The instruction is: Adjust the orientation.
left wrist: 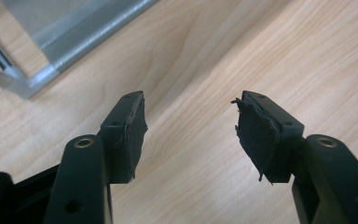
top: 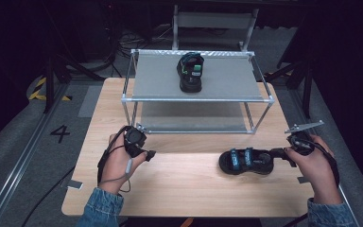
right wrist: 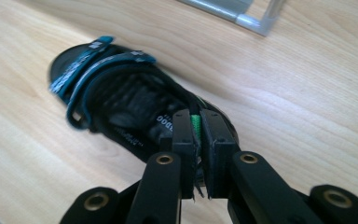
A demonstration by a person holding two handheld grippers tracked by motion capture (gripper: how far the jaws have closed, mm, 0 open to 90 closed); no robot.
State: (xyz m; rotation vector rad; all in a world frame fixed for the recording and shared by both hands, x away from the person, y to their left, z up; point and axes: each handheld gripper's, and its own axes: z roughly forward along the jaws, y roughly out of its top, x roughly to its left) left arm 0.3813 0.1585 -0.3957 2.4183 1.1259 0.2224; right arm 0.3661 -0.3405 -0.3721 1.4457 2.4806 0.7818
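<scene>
A black sandal with blue straps lies on its sole on the wooden table, at the front right. My right gripper is shut on the green heel tab of that sandal, its jaws pinched together at the heel. A second matching sandal stands on the top shelf of the metal rack. My left gripper hovers over bare wood at the front left, and it stands open with nothing between its fingers.
The rack's lower shelf is bare. A corner of the rack frame lies to the upper left of my left gripper. Dark floor, cables and a stand leg surround the table.
</scene>
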